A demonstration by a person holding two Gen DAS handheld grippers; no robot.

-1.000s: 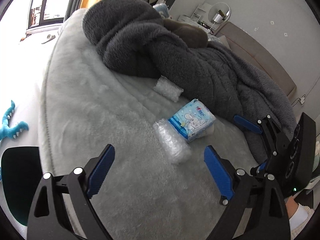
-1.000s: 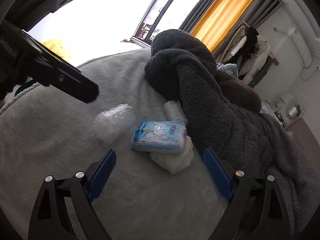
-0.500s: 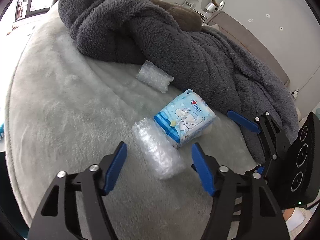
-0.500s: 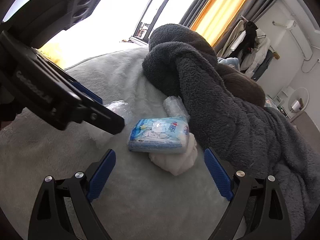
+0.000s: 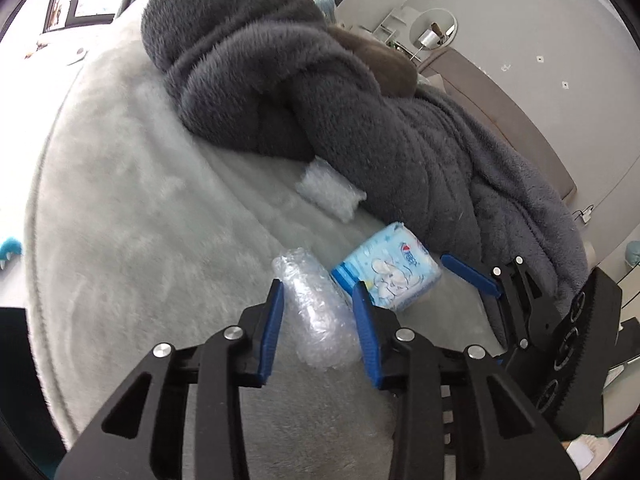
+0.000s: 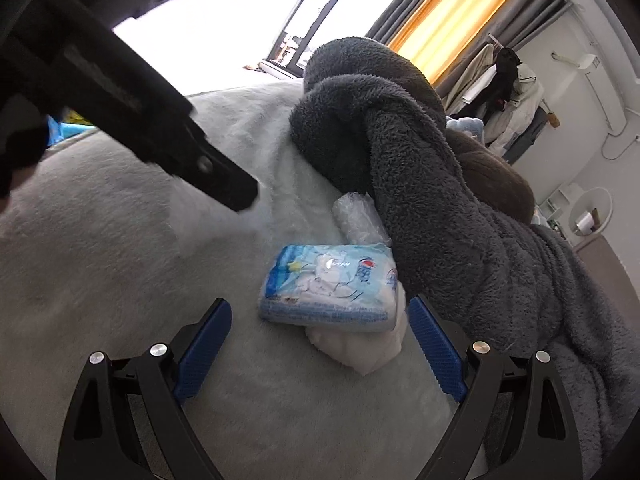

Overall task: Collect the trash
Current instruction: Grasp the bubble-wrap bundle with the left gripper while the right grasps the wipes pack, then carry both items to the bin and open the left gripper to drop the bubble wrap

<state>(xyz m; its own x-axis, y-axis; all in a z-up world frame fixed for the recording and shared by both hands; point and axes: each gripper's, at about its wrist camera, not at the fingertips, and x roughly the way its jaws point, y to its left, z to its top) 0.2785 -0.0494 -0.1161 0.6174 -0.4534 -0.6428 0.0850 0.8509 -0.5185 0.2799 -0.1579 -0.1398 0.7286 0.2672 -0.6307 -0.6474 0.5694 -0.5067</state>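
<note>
- Closing on the bubble-wrap roll (image 5: 316, 312), your left gripper (image 5: 318, 316) has just been narrowing its jaws; both pads now touch the roll, which is not lifted yet.
- Your right gripper (image 6: 320, 344) stands wide open and empty, the tissue pack (image 6: 328, 286) just ahead between its fingers.
- Only the right view shows the white wad (image 6: 360, 350) under the pack (a second roll (image 5: 330, 196) lies farther ahead).

A dark grey fleece blanket (image 5: 320, 92) lies bunched on the pale grey bed cover (image 5: 132, 200), at about one o'clock. A round mirror (image 5: 434, 30) stands at two o'clock. An orange curtain (image 6: 452, 12) hangs at twelve o'clock.
</note>
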